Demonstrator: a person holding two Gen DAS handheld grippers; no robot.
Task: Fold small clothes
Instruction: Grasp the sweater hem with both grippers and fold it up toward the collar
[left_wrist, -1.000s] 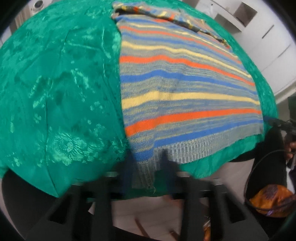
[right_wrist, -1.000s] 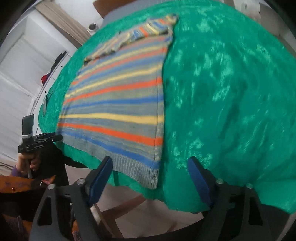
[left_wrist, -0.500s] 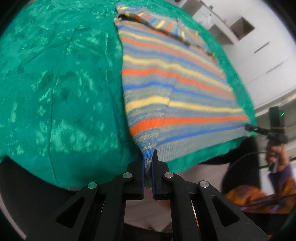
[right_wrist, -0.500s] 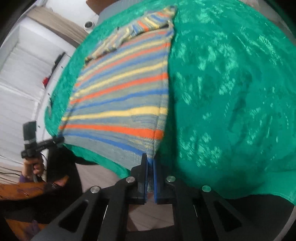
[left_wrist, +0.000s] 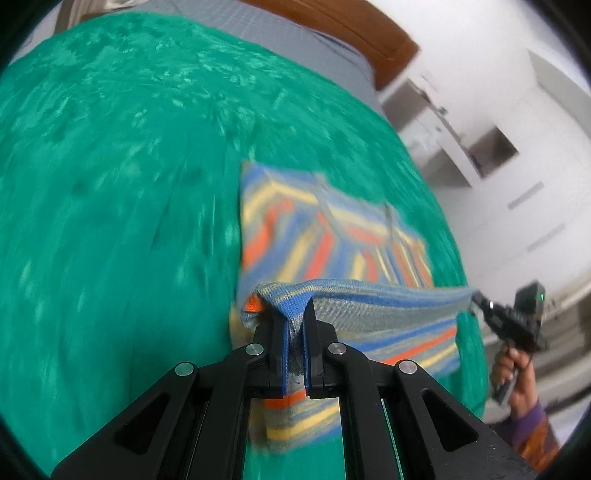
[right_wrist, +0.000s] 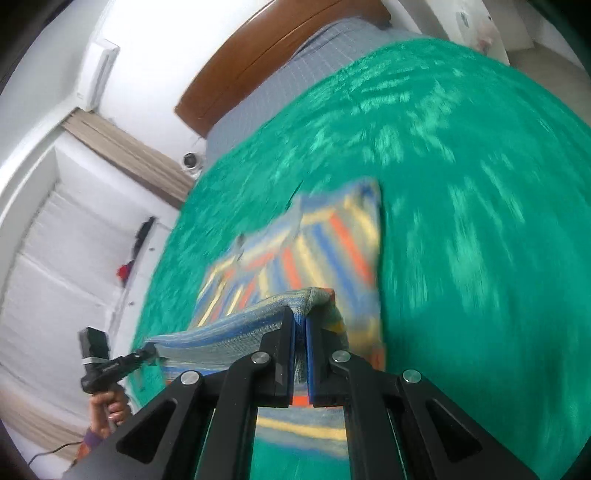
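A striped knit sweater (left_wrist: 332, 236) in blue, orange, yellow and grey lies on a green bedspread (left_wrist: 110, 184). My left gripper (left_wrist: 295, 325) is shut on one hem corner and holds it raised above the rest. My right gripper (right_wrist: 300, 325) is shut on the other hem corner (right_wrist: 314, 295). The hem (left_wrist: 388, 299) stretches taut between both grippers, lifted over the sweater's upper part (right_wrist: 314, 240). Each view shows the other gripper at the hem's far end: the right one (left_wrist: 517, 321), the left one (right_wrist: 110, 365).
The bedspread (right_wrist: 461, 221) covers a bed with a brown wooden headboard (right_wrist: 266, 55) and a grey sheet (right_wrist: 306, 62) at the far end. White cupboards (left_wrist: 517, 147) stand to one side, and a curtain (right_wrist: 129, 155) and white shelves to the other.
Both grippers shut on the hem corners, then lifted the hem and carried it forward over the sweater toward its top. The sweater lay flat before; now it is doubled over.
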